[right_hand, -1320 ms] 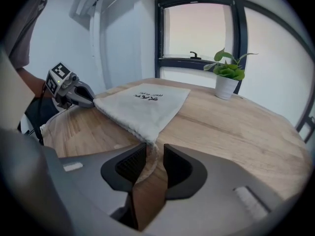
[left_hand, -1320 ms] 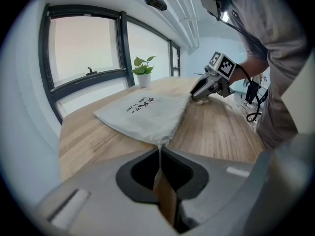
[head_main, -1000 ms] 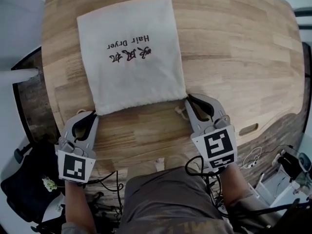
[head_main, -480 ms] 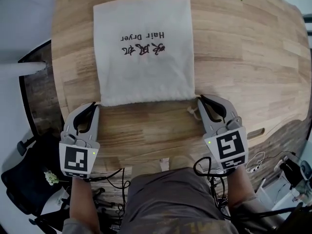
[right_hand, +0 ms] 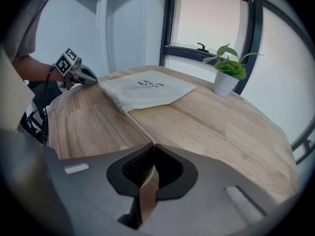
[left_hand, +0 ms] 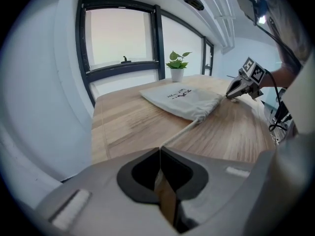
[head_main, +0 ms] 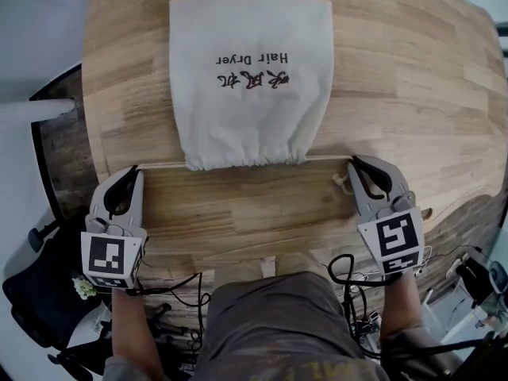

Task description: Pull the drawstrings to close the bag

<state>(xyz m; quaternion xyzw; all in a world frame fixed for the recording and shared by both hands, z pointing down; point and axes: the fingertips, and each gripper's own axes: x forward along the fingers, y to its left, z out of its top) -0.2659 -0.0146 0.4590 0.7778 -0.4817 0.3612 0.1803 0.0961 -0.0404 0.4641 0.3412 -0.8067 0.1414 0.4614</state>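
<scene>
Setting: round wooden counter [head_main: 238, 213] under a dark-framed window [right_hand: 211, 18], with a potted plant [right_hand: 227, 75] at its far edge.
Bag: we see the white drawstring bag [head_main: 250, 86] lying flat in the middle of the counter, printed side up. Its mouth [head_main: 246, 159] is turned toward us and puckered into folds.
Left gripper: our left gripper [head_main: 133, 173] sits off the mouth's left corner, jaws pressed together on the left drawstring [head_main: 163, 166], which runs taut from the mouth to the tips.
Right gripper: our right gripper [head_main: 355, 162] mirrors it on the right, jaws closed tight on the right drawstring [head_main: 325, 159]. A knotted cord end [head_main: 340, 182] lies on the wood just beside it.
Step in hand: we judge we are mid-pull, with the mouth gathered but not yet cinched into a tight bunch.
How to do it well: we should draw both hands straight outward, opposite each other and low along the counter. An even pace lets the fabric slide evenly, so the bag does not skew to one side.
Grip: the cord is thin, so we want firm pressure at the tips; a slack pinch would let it slip through.
Watch for: the bag sliding toward us instead of closing. If it does, we pull more sideways than back.
</scene>
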